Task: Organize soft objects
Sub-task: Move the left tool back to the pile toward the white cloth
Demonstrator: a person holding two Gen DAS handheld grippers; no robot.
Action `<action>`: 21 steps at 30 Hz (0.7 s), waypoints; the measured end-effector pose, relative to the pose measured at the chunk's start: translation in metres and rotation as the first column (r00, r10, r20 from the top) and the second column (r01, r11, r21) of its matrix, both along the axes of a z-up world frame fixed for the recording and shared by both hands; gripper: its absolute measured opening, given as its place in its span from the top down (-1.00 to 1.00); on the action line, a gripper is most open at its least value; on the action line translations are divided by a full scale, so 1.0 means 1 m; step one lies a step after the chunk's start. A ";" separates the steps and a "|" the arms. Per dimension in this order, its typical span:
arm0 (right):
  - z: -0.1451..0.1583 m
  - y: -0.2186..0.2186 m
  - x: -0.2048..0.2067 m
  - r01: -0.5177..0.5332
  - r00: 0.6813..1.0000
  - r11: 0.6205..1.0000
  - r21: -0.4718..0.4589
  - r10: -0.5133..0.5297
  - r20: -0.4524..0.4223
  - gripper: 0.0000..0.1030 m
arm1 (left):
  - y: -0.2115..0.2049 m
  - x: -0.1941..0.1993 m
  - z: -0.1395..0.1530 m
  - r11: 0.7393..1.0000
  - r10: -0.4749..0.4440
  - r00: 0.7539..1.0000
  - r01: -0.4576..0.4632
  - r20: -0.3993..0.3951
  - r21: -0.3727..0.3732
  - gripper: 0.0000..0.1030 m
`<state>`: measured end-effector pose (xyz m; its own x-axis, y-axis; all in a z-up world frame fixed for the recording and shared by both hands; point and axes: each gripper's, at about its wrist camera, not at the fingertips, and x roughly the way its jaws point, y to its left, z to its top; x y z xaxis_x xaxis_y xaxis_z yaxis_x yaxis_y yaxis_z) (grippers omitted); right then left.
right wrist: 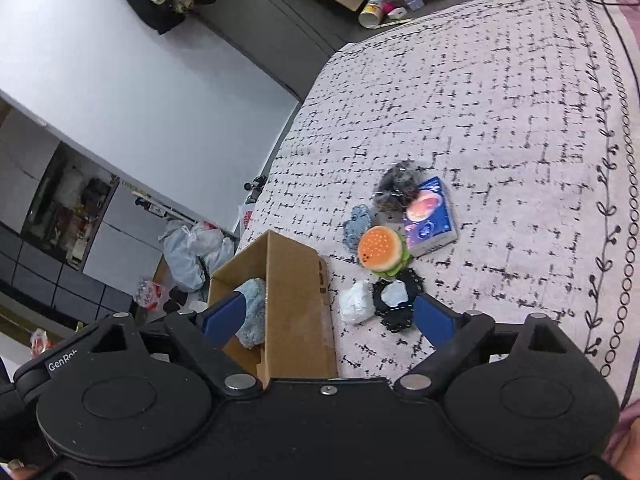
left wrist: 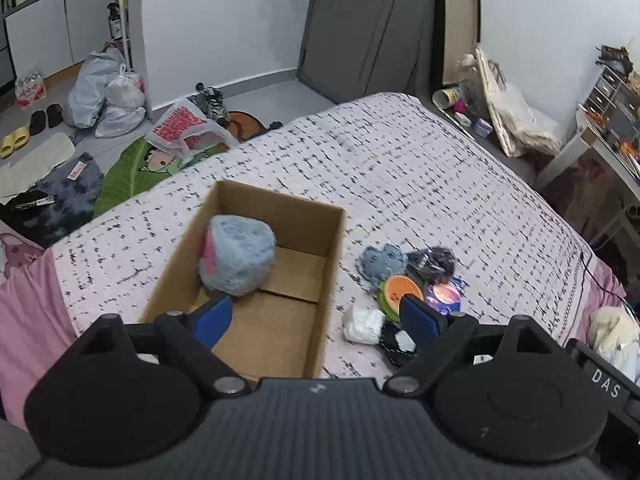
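An open cardboard box (left wrist: 256,312) (right wrist: 296,312) lies on the bed with a fluffy blue plush (left wrist: 238,258) (right wrist: 252,316) inside. Right of it lies a pile: a burger plush (left wrist: 400,290) (right wrist: 382,250), a white soft lump (left wrist: 362,324) (right wrist: 356,302), a blue denim-like plush (left wrist: 380,262) (right wrist: 358,222), a black bagged item (left wrist: 432,262) (right wrist: 396,186), a black frilly piece (right wrist: 396,304) and a blue tissue pack (right wrist: 430,218). My left gripper (left wrist: 316,318) is open and empty above the box's near end. My right gripper (right wrist: 330,316) is open and empty, above the box's side and the pile.
The bed (left wrist: 440,168) has a white black-flecked cover. Bags (left wrist: 108,96), shoes and rugs lie on the floor left of the bed. A shelf (left wrist: 612,120) with clutter stands at the right. A dark panel (left wrist: 372,28) leans on the far wall.
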<state>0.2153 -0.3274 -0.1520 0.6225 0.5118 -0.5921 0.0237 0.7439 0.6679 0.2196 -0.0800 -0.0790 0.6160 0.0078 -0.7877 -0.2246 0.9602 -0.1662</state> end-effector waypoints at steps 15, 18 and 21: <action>-0.054 -0.032 0.004 0.127 0.980 0.976 0.179 -0.095 -0.176 -0.22 | -0.051 0.013 -0.018 0.998 -0.061 0.998 0.061 -0.007 -0.017 -0.38; -0.066 -0.031 0.006 0.141 0.974 0.966 0.216 -0.096 -0.207 -0.12 | -0.057 0.017 -0.027 0.998 -0.063 0.998 0.063 -0.017 -0.023 -0.25; -0.075 -0.031 0.010 0.148 0.969 0.955 0.256 -0.089 -0.230 -0.03 | -0.062 0.023 -0.040 0.998 -0.062 0.998 0.061 -0.034 -0.020 -0.13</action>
